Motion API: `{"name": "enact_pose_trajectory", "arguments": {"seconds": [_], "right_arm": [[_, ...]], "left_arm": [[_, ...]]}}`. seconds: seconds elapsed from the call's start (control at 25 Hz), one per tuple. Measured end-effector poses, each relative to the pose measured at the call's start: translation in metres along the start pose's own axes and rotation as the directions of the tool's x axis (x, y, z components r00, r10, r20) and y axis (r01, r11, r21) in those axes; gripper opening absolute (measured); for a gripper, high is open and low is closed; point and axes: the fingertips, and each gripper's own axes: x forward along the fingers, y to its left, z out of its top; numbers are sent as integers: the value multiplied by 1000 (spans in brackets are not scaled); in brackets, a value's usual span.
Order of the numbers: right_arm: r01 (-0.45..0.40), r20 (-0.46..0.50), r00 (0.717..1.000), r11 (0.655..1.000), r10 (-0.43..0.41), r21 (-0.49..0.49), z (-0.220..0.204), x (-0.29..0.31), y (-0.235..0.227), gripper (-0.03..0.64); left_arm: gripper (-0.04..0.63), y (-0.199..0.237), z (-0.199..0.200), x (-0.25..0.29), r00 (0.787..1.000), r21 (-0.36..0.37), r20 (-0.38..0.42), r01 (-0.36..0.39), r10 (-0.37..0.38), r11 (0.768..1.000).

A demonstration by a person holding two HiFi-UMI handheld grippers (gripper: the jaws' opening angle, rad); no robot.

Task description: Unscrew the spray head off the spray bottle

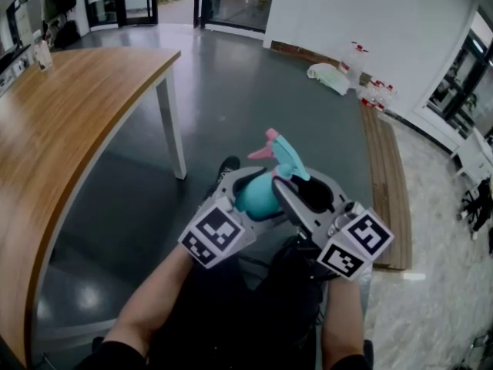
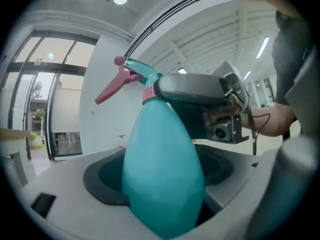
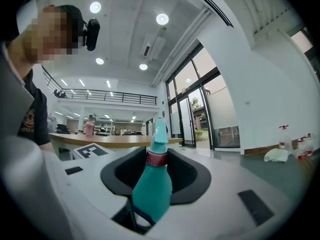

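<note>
A teal spray bottle (image 1: 256,196) with a teal spray head (image 1: 285,154) and pink trigger is held upright above the person's lap. My left gripper (image 1: 250,191) is shut on the bottle's rounded body (image 2: 160,154), which fills its jaws. My right gripper (image 1: 296,183) comes in from the right at neck height. In the left gripper view one of its grey fingers (image 2: 192,88) lies across the pink collar. In the right gripper view the collar (image 3: 156,158) stands between the open jaws with a gap on each side, the spray head (image 3: 160,134) above it.
A curved wooden table (image 1: 62,129) with a white leg (image 1: 173,126) stands at the left. A low wooden platform (image 1: 385,176) runs along the right. Several bottles (image 1: 373,91) and a white bag (image 1: 330,78) lie by the far wall. Dark floor ahead.
</note>
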Motion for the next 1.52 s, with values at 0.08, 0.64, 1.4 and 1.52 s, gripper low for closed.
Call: {"name": "enact_pose_trajectory", "arguments": {"seconds": [0.08, 0.64, 1.4, 1.52], "right_arm": [[-61, 18, 998, 998, 61, -5, 1, -3, 4, 143], [-314, 109, 944, 950, 311, 2, 5, -15, 15, 141], [-202, 156, 966, 979, 206, -38, 44, -12, -4, 141], [-175, 162, 970, 982, 184, -68, 58, -13, -8, 141]], "left_arm": [[411, -6, 2, -2, 998, -11, 18, 59, -59, 998], [411, -26, 7, -9, 967, -16, 69, 245, -244, 969], [411, 1, -16, 3, 997, -39, -31, 75, -76, 996], [411, 9, -21, 7, 998, -41, -57, 29, -31, 999]]}}
